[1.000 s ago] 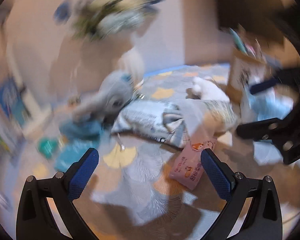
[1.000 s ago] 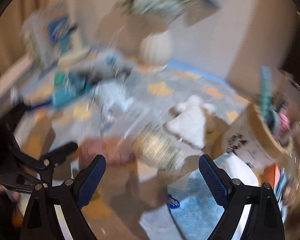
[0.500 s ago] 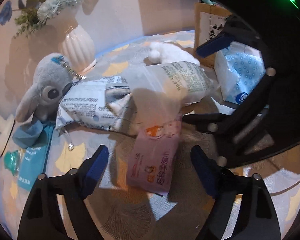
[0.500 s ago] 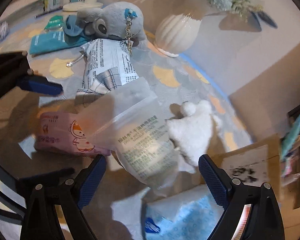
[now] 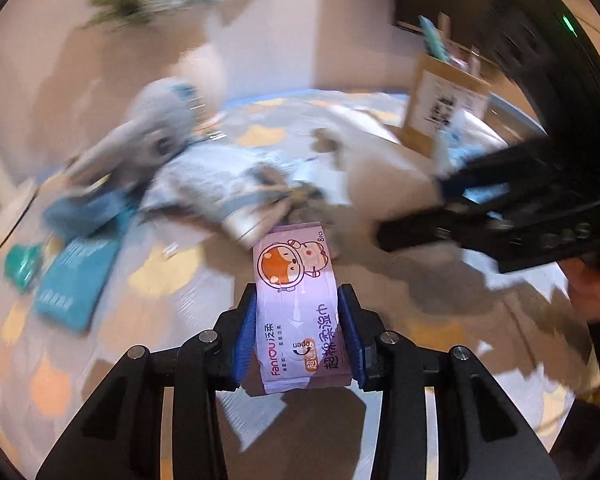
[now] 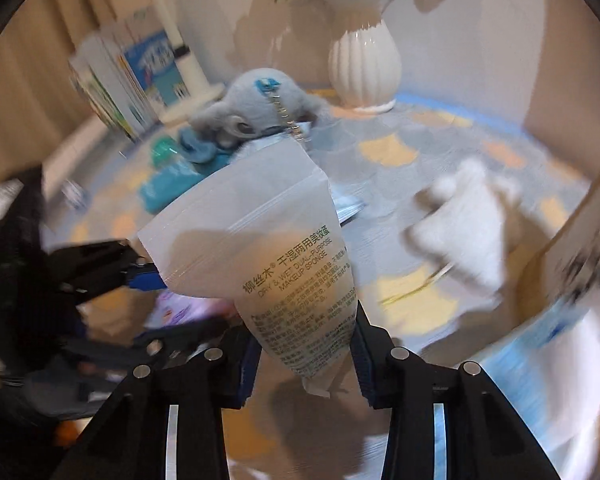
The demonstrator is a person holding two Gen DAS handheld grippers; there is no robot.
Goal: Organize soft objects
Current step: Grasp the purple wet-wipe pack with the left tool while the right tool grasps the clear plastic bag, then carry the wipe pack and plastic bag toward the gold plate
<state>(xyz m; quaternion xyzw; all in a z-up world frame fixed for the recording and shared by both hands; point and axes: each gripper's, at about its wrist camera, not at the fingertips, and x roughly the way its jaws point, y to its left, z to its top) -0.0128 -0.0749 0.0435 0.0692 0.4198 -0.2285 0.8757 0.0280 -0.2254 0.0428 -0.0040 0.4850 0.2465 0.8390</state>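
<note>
A pink wipes pack [image 5: 296,280] with a cartoon fox stands between the blue pads of my left gripper [image 5: 299,300]; its jaws are closing and the pads press on the pack's sides. In the right wrist view, a frosted makeup-sponge bag [image 6: 260,248] rises from my right gripper [image 6: 306,332]. Those jaws are closing too, and the pads pinch the bag's lower end. A grey plush toy [image 6: 252,116] and a white plush toy [image 6: 472,224] lie on the patterned mat beyond.
A newsprint-pattern pouch [image 5: 212,188] and teal packs [image 5: 76,280] lie left of centre. A white ribbed vase [image 6: 364,64] stands at the wall, books [image 6: 140,76] to its left. A cardboard box [image 5: 444,104] and a blue-dotted tissue pack [image 6: 540,344] sit on the right.
Both grippers stood wide open with the pack and the bag lying on the mat. Now each has dropped lower and closed, left onto the pink pack, right onto the bag.
</note>
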